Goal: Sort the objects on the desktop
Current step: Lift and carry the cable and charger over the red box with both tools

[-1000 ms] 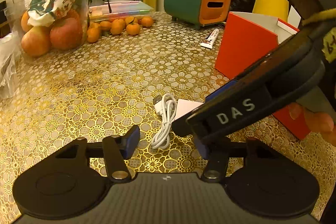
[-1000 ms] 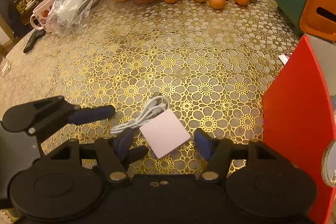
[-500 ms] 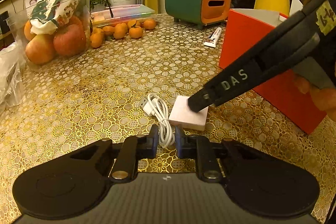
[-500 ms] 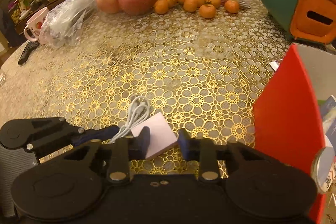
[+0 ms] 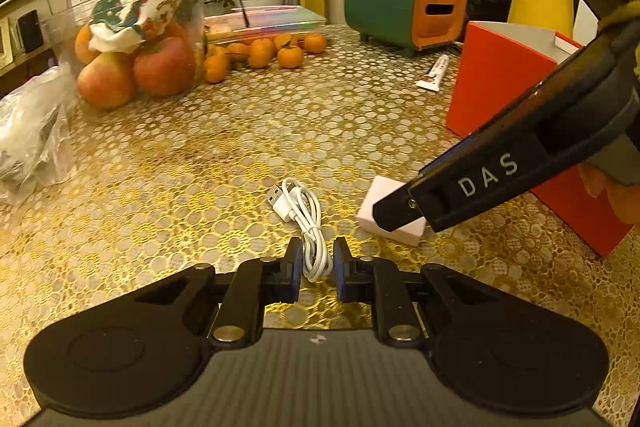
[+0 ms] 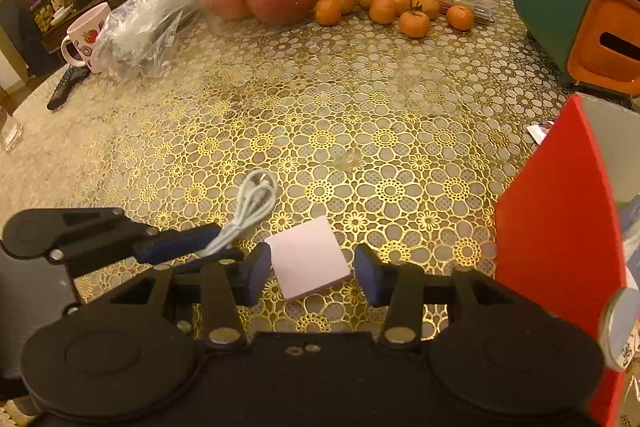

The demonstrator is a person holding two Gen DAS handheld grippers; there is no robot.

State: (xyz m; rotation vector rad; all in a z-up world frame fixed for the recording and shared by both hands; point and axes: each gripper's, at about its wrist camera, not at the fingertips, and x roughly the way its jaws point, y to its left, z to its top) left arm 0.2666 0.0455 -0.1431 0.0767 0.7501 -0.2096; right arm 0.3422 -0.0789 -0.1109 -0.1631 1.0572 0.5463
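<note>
A coiled white USB cable [image 5: 306, 223] lies on the gold-patterned table; it also shows in the right wrist view [image 6: 250, 215]. My left gripper [image 5: 316, 269] has its fingers narrowly apart around the cable's near end, which hangs in the gap. A pink sticky-note pad [image 6: 308, 261] sits right of the cable; it also shows in the left wrist view [image 5: 390, 223]. My right gripper [image 6: 310, 275] is open, its fingers on either side of the pad. A red box [image 5: 504, 83] stands at the right.
A green and orange tissue holder [image 5: 404, 5], a toothpaste tube [image 5: 434, 73], tangerines [image 5: 260, 53], a container of apples [image 5: 136, 67] and a plastic bag [image 5: 32, 135] ring the table. A mug [image 6: 84, 41] and a remote [image 6: 64, 89] lie far left.
My left gripper closed from wide open around the cable's near end. My right gripper closed towards the pink pad, then widened again; the pad sits between its fingers.
</note>
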